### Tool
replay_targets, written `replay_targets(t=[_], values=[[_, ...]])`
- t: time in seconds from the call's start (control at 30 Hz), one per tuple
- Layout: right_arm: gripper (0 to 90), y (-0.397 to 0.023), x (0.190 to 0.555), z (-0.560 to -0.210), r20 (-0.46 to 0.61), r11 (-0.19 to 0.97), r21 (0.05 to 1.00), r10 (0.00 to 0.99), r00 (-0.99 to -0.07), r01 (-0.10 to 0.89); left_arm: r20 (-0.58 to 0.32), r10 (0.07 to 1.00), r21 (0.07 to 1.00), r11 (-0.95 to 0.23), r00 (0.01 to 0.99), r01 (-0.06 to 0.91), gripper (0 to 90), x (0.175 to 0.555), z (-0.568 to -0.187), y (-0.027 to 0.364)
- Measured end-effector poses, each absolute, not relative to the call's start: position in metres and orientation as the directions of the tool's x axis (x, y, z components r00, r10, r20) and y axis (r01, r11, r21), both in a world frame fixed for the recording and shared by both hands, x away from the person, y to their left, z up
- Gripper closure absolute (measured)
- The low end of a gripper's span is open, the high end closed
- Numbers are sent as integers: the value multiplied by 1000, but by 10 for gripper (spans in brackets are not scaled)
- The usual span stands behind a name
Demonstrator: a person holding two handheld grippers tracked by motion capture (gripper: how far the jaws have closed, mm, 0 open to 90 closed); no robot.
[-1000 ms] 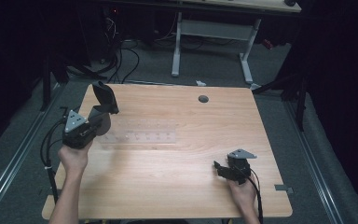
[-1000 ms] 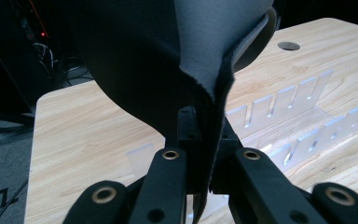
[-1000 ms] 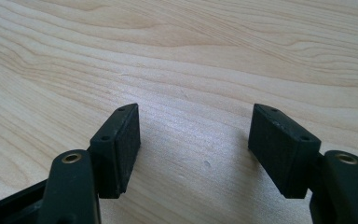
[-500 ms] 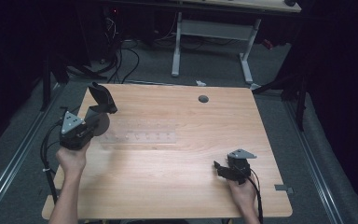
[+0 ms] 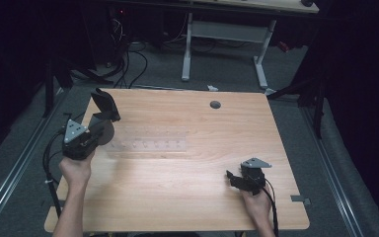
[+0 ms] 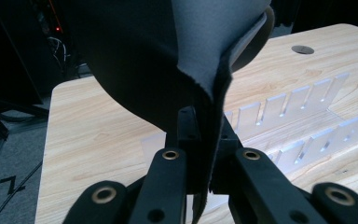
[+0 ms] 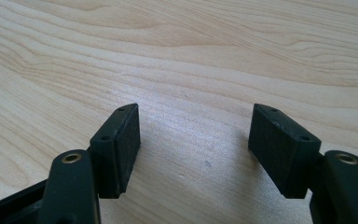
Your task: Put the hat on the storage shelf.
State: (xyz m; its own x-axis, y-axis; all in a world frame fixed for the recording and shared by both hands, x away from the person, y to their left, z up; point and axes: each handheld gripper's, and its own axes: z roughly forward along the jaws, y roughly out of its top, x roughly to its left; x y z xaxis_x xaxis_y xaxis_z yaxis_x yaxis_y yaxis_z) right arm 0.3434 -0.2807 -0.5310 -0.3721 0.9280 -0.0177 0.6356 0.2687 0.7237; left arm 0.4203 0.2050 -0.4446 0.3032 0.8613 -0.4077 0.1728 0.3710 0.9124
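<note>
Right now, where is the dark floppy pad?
The dark floppy pad is pinched in the left gripper, raised over the table's far-left corner in the high view, beside the left end of the clear slotted rack.

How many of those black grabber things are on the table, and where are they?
2. The left gripper is at the table's left side, jaws shut on a dark cloth piece, beside a clear slotted rack. The right gripper rests near the front right, jaws open and empty.
</note>
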Motion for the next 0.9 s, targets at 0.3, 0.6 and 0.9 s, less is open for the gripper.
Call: replay_targets(t=[0.3, 0.6, 0.9], values=[[343, -281, 343, -531, -18, 269, 724, 928, -372, 635, -408, 862, 912, 368, 300, 183, 864, 424, -457, 199], [343, -281, 343, -531, -19, 270, 725, 927, -374, 634, -427, 855, 902, 378, 295, 211, 859, 424, -471, 200], [342, -281, 343, -531, -18, 271, 724, 927, -375, 634, -477, 837, 875, 420, 269, 242, 837, 419, -476, 202]])
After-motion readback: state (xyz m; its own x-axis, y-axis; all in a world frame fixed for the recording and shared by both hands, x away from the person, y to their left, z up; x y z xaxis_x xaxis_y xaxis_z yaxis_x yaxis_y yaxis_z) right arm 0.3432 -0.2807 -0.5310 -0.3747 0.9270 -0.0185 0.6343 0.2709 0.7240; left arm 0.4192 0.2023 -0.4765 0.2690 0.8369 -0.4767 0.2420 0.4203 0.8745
